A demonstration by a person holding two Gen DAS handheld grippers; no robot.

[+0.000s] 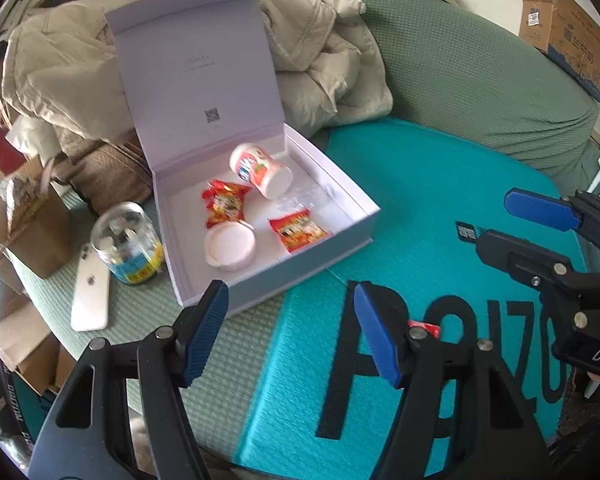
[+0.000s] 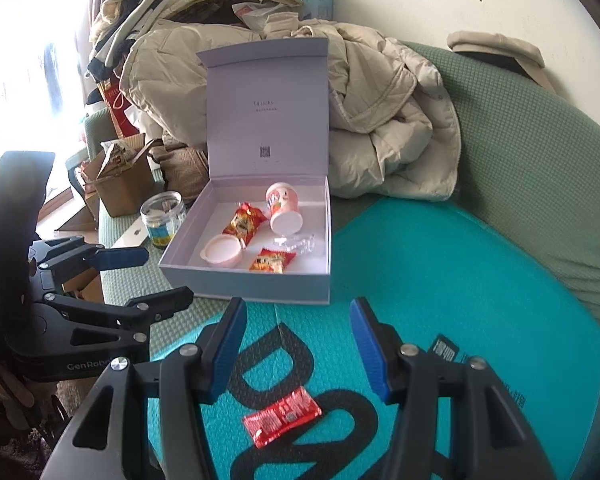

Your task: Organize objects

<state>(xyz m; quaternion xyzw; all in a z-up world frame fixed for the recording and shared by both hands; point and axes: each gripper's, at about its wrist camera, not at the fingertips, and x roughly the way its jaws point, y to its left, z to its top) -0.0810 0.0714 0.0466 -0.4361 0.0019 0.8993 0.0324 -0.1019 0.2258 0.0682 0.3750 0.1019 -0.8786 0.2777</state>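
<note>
While hanging over the teal mat (image 2: 460, 280) on the green-covered sofa (image 2: 540, 184), grips nothing with the right tool (image 2: 298, 308): jaws parted, blue pads bare. Looks down between those fingers onto a red packet (image 2: 282, 420), flat on the mat's black lettering, not pinched, well short of the white box (image 2: 244, 284).

Same for the left tool (image 1: 290, 292): released, nothing between its pads, poised over the seam between mat and sofa cover, just before the box's near corner. From the left wrist view, catches only a sliver of that red packet behind the tool's right finger.

Finds the box at the mat's far-left edge, with its lid (image 2: 268, 112) thrown back and standing upright. Inside:
- a pink cup (image 1: 260, 170) tipped on its side toward the back
- a pink tub (image 1: 230, 246) with a white lid near the front
- one red-and-yellow snack packet (image 1: 224, 204) between cup and tub
- a second snack packet (image 1: 300, 230) to the right of the tub
- a crumpled clear wrapper (image 1: 300, 200) beside the cup's mouth

Left of the box, on the sofa cover: a clear jar (image 1: 126, 244) with a yellow-and-blue label, and a white phone (image 1: 90, 296) face down just beside it. Behind the box: a heap of beige jackets (image 1: 320, 60).
</note>
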